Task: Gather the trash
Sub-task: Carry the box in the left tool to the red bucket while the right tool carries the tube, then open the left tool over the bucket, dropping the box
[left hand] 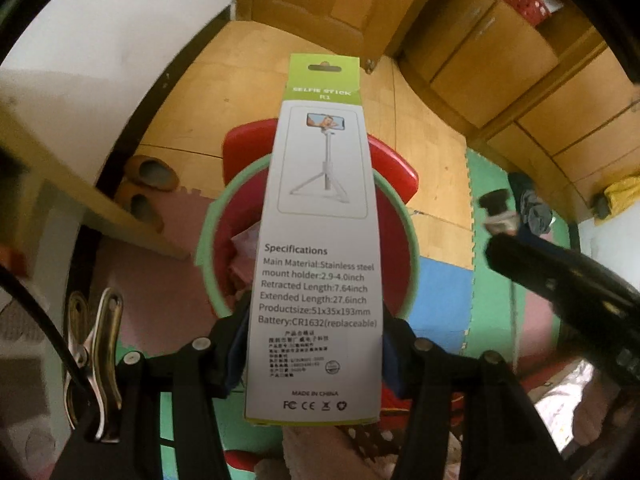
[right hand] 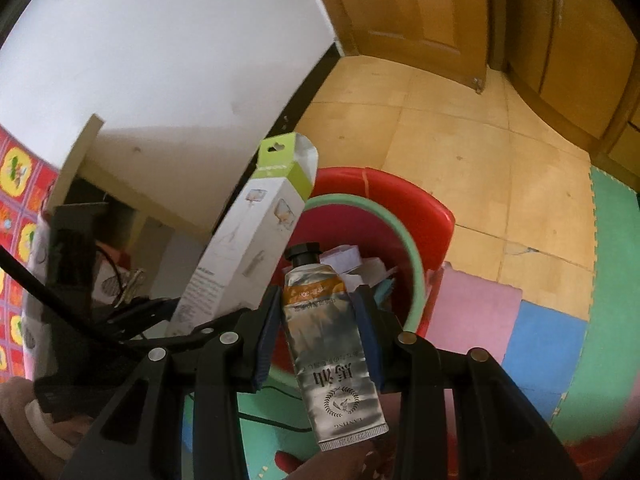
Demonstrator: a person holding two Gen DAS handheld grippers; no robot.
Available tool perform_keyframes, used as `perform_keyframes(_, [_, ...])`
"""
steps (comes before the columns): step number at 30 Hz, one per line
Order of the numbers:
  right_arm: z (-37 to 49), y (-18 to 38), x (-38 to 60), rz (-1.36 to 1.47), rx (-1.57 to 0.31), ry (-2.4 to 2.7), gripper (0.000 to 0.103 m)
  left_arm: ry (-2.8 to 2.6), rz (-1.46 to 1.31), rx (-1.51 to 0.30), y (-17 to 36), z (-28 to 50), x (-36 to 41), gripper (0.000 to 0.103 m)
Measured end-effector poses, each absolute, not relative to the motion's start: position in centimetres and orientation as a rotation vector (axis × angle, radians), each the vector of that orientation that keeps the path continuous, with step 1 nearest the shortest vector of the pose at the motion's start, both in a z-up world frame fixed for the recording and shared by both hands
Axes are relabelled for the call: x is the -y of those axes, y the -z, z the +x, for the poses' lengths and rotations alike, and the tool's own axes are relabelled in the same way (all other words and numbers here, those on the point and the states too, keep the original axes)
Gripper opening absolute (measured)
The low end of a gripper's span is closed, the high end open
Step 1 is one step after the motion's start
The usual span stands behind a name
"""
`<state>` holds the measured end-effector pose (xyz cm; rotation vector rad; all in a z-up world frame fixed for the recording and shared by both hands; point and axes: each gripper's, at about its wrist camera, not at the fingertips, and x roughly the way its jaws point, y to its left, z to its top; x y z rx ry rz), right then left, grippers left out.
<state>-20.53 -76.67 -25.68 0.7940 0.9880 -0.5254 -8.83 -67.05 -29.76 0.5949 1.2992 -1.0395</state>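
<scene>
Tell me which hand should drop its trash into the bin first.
Probably right: its gripper holds the silver tube cap-first over the bin opening. The left gripper's long selfie stick box spans the rim.

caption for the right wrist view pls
Right claw grips a silver tube above the green-rimmed red bin.

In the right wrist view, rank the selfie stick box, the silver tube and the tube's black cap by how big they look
1. selfie stick box
2. silver tube, nearer the camera, so unsure against the box
3. black cap
</scene>
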Motion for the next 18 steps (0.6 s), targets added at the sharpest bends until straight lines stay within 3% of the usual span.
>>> perform_keyframes(15, [-19.7, 29.8, 77.0, 0.858, -1.025, 0.483, 0.038, 0.975, 0.674, -1.415, 36.9, -8.3, 70.6, 0.059])
perform_keyframes(18, [-19.2, 30.3, 76.9, 0.860, -1.031, 0.470, 0.038, 0.965, 0.666, -1.421, 37.0, -7.8, 70.2, 0.071])
